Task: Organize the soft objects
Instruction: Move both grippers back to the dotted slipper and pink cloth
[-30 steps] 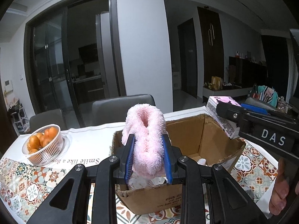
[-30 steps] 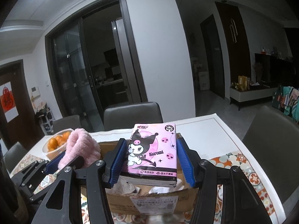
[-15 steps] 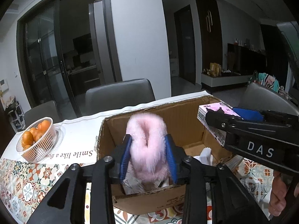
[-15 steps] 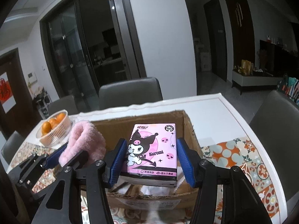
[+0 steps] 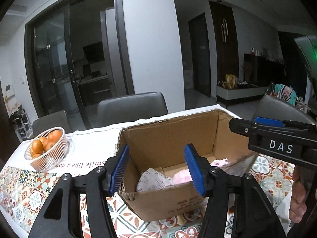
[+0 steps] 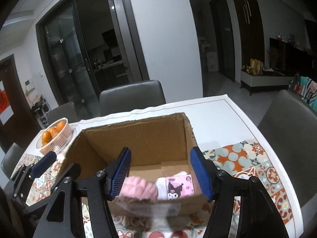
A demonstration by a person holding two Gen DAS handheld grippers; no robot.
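An open cardboard box (image 5: 170, 136) (image 6: 138, 138) stands on the table. Inside it lie a fluffy pink soft item (image 6: 138, 187) (image 5: 181, 178), a pink Kuromi tissue pack (image 6: 179, 183) (image 5: 220, 161) and a pale patterned cloth (image 5: 152, 179). My left gripper (image 5: 158, 168) is open and empty, above the box's near edge. My right gripper (image 6: 161, 173) is open and empty, also over the near edge. The right gripper's body shows at the right of the left wrist view (image 5: 277, 144); the left gripper shows at the left of the right wrist view (image 6: 41, 164).
A white basket of oranges (image 5: 47, 146) (image 6: 54, 135) sits on the table's left, on a white runner with lettering. Patterned tile mats (image 5: 19, 186) (image 6: 247, 162) cover the table. Grey chairs (image 5: 130, 107) (image 6: 132, 95) stand behind it, another at the right (image 6: 287, 123).
Both grippers opened. The pink fluffy item dropped from the left gripper and the Kuromi tissue pack from the right one; both now lie in the box.
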